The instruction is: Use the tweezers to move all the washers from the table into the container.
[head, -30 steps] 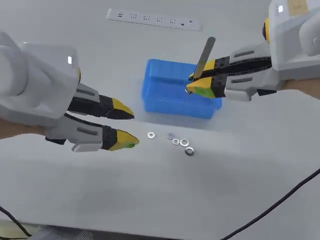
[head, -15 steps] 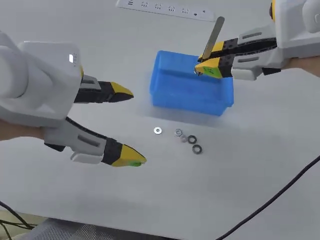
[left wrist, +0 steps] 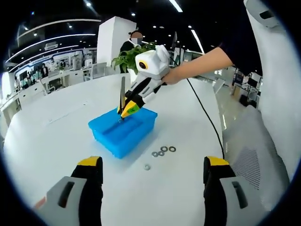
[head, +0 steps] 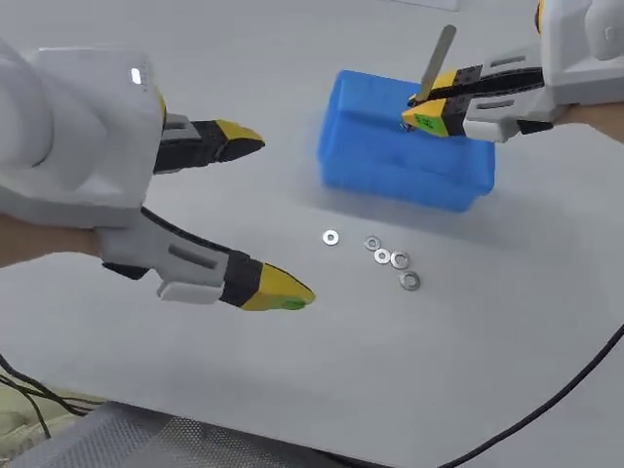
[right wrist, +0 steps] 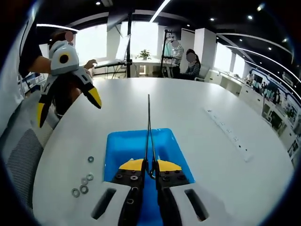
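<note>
Head view: right gripper (head: 426,117) over the blue container (head: 390,177), jaws closed on the tweezers (head: 440,56), whose handle end stands up and back from the jaws. The tip end points down into the container; can't tell if it carries a washer. Washers (head: 382,255), about five, lie on the table (head: 390,380) in a loose row just outside the container's near wall, row axis roughly along that wall, one set apart at the left end. From the right gripper they lie toward the person and a little left, seen low and left in the right gripper view. Left gripper (head: 271,220) is wide open, empty, and hangs beside the row's left end: nearer, but without the tool. Judgement: the next pick falls to the right gripper, drawing back over the near wall and down.
</note>
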### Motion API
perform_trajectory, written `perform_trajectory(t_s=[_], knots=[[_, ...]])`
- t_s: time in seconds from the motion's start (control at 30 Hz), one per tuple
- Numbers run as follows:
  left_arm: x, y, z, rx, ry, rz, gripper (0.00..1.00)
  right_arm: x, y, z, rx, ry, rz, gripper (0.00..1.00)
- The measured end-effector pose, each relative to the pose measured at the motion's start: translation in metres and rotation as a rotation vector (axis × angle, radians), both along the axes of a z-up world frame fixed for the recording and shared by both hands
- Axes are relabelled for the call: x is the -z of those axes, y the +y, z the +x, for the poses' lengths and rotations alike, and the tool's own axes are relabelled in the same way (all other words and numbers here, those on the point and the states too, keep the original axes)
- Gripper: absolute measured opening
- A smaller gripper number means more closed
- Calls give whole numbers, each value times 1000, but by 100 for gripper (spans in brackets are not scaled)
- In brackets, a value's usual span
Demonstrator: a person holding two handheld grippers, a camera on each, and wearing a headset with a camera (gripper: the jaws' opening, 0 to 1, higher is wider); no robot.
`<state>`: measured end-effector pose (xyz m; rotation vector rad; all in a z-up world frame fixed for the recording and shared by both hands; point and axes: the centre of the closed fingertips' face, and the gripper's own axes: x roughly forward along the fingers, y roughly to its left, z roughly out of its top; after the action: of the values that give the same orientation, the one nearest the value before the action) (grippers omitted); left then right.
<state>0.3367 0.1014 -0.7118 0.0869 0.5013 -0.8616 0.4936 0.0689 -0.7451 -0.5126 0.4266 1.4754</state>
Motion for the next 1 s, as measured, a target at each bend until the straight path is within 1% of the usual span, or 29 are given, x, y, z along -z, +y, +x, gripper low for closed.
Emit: perform_trajectory(t_s=[0.03,0.1,0.17,0.23,0.3,0.43,0.57,0.67,0.7,0.77,1.0], knots=[[-1,0,1,-9,-5,-12,94,2,0,-2,0,4,0,9],[-1,-1,2,-15,-6,-4,93,7,1,-5,-1,12,-2,9],[-1,-4,3,-30,-6,-7,93,11,2,-8,-5,12,-6,9],[-1,-7,3,-39,7,-19,92,16,3,-9,-8,13,-14,9],[-1,-10,3,-42,16,-19,92,20,3,-10,-7,13,-18,9],[-3,-12,3,-47,15,-24,91,27,4,-12,-2,18,-24,9],[0,-7,3,-50,26,-17,91,33,3,-15,-6,22,-35,9],[2,-6,3,-48,32,-11,90,35,1,-16,-2,25,-38,9],[3,-4,3,-48,36,-13,90,34,1,-16,1,28,-26,9],[4,-3,3,-48,38,-12,90,34,0,-16,8,34,-27,10],[8,-1,2,-35,50,-5,90,34,1,-17,5,18,-25,10]])
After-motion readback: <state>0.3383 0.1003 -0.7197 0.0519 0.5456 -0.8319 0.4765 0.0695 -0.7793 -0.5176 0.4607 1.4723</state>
